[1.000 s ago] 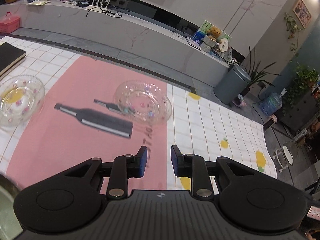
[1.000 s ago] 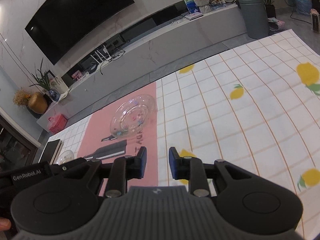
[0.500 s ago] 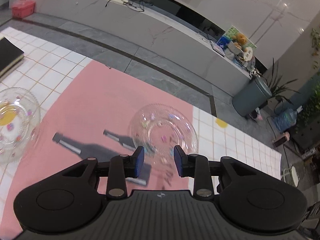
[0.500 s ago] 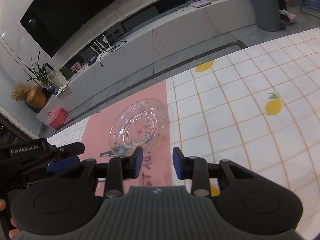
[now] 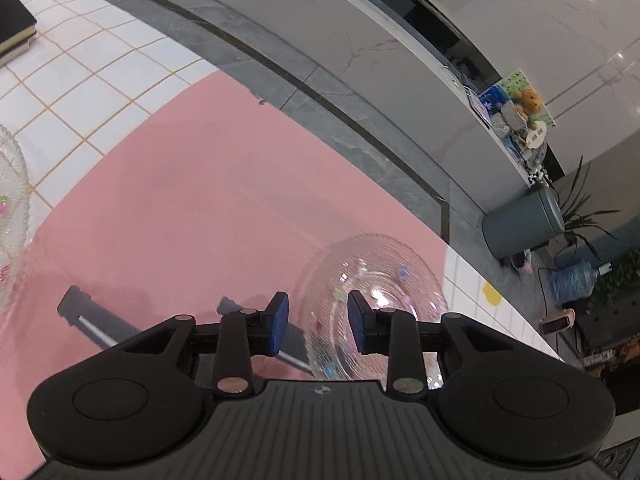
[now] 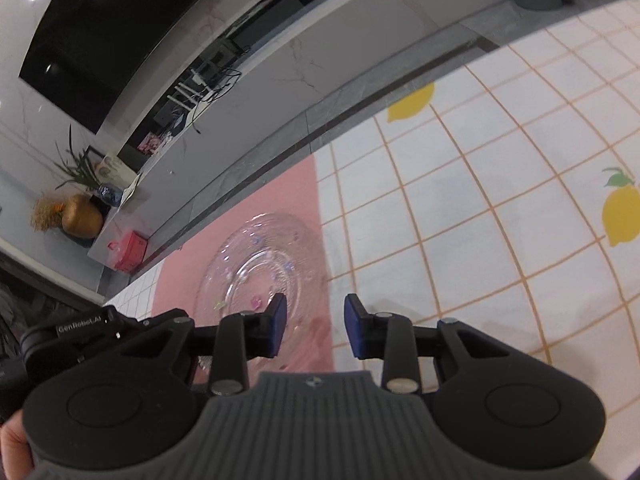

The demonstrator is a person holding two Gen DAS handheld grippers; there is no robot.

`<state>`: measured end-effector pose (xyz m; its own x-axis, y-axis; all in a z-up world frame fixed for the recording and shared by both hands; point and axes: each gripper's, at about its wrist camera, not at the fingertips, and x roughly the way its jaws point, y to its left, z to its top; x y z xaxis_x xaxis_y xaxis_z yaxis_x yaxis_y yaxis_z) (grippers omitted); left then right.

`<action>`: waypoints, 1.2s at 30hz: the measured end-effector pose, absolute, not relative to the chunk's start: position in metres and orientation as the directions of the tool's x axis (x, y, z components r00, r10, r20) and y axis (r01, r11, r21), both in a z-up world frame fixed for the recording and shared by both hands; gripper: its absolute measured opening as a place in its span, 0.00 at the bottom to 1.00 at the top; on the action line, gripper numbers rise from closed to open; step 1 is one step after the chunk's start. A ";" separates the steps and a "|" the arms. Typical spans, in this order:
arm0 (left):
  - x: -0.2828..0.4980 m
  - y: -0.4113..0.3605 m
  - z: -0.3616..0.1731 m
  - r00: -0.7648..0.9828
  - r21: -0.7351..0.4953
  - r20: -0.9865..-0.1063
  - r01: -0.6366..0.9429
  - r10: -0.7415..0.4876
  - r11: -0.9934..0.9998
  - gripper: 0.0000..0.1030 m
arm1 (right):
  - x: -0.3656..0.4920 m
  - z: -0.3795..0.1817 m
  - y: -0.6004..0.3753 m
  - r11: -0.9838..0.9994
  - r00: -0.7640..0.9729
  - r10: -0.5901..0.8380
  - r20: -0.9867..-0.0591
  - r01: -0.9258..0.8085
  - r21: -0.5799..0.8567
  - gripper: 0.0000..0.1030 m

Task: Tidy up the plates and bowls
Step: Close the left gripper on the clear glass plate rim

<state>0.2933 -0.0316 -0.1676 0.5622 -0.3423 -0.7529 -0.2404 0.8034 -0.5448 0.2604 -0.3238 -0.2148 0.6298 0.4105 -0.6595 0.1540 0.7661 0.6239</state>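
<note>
Clear glass, far left: a second bowl (image 5: 10, 216) cut off at the frame edge, on the checked cloth (image 5: 80, 92) where the pink mat (image 5: 200, 184) begins. Mid: left gripper (image 5: 318, 322), jaws part-open and nothing between, having widened in the last second; the printed bottle graphic (image 5: 88, 320) runs under it. Right of that: glass plate (image 5: 376, 280) flat on the mat's right edge, just ahead of both tools. Right gripper (image 6: 314, 324) also part-open, empty, jaws just narrowed slightly; the plate (image 6: 260, 268) sits ahead-left. Likely stiff, slippery, chip-prone, moderately light. Take it by the ribbed rim, pads above and below, near edge.
</note>
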 end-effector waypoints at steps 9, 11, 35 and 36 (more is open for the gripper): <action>0.297 -0.029 -0.177 0.586 -0.537 -0.739 -0.215 -0.332 0.816 0.30 | 0.270 -0.233 -0.325 0.679 0.622 0.485 -0.614 0.175 0.713 0.23; 0.298 -0.028 -0.177 0.593 -0.545 -0.731 -0.210 -0.338 0.812 0.29 | 0.272 -0.236 -0.324 0.661 0.621 0.500 -0.603 0.176 0.730 0.22; 0.295 -0.050 -0.160 0.596 -0.497 -0.741 -0.174 -0.311 0.850 0.08 | 0.265 -0.236 -0.327 0.660 0.628 0.475 -0.616 0.209 0.722 0.04; 0.293 -0.051 -0.157 0.596 -0.498 -0.739 -0.170 -0.314 0.850 0.07 | 0.262 -0.236 -0.329 0.658 0.630 0.473 -0.616 0.213 0.722 0.04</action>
